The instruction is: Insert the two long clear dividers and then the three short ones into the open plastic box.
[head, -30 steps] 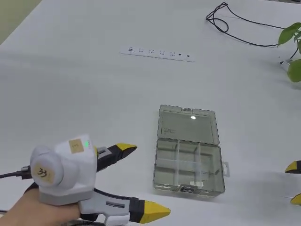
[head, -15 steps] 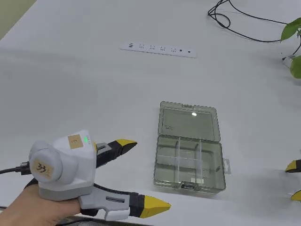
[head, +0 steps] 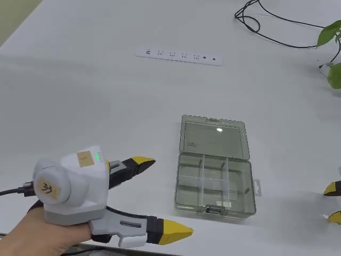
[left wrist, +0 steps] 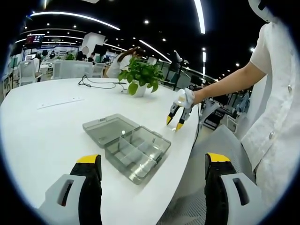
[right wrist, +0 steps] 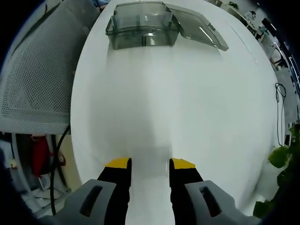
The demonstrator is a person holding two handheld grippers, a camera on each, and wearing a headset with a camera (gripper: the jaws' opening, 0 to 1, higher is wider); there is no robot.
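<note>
The smoky clear plastic box lies on the white table with its lid folded back flat. Clear dividers stand inside it, two running lengthwise and short ones across. The box lies ahead of my left gripper, whose jaws stand wide apart with nothing between them. That left gripper hovers left of the box. My right gripper is low over the table, its jaws touching both sides of a short clear divider lying flat. Its yellow tips sit at the right edge.
A white power strip lies at the back. A black cable loops at the far right beside green plant leaves. The table's near edge runs just below the box. A potted plant stands on the table.
The right gripper's two yellow tips have drawn closer together. The left gripper has barely shifted. The box has stayed put.
</note>
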